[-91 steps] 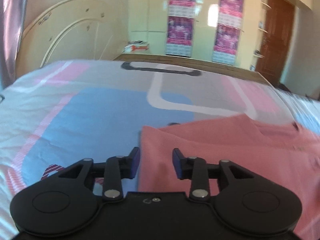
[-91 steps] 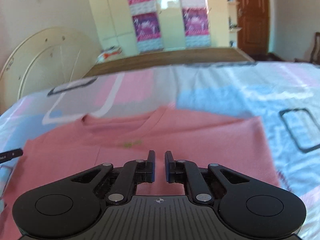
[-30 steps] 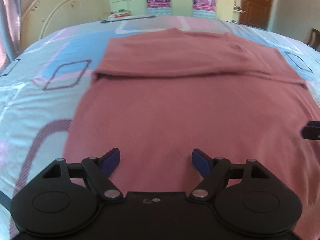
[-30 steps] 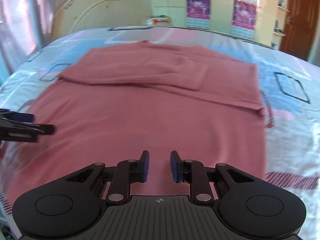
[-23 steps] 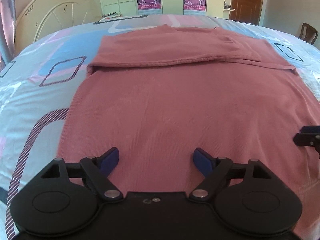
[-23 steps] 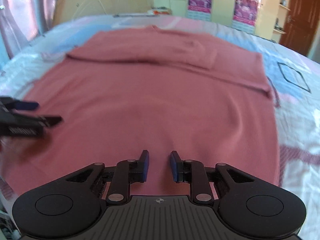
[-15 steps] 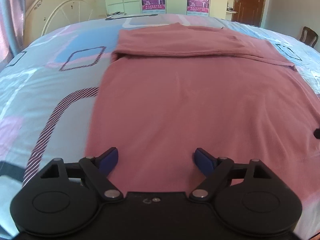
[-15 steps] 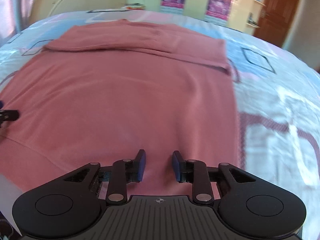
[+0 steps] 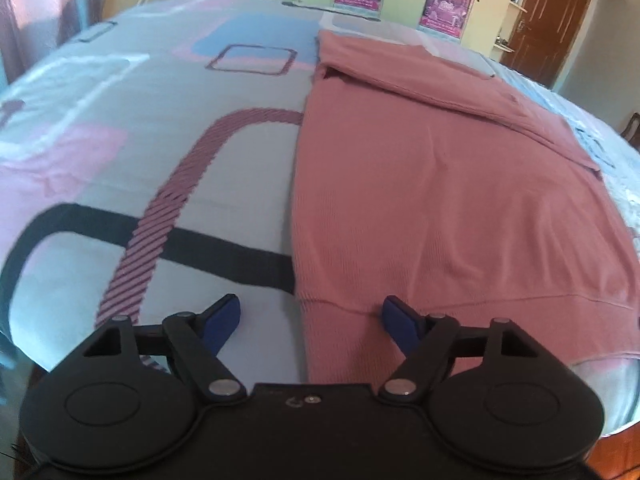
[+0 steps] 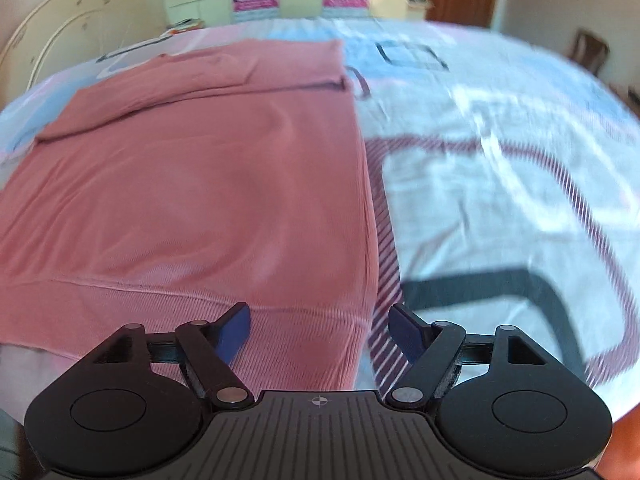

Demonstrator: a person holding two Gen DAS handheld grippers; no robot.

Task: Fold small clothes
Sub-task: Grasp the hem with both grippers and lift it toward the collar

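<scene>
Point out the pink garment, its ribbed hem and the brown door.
pink garment [image 9: 440,200], left wrist view, middle of its body.
ribbed hem [image 10: 288,332], right wrist view, near the right corner.
brown door [image 9: 552,20], left wrist view, centre panel.

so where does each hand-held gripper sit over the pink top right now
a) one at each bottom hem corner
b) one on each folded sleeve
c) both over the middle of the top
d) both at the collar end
a: the left hand-held gripper straddles the left hem corner of the pink top and the right hand-held gripper straddles the right hem corner, with the bedsheet showing beside each.
</scene>
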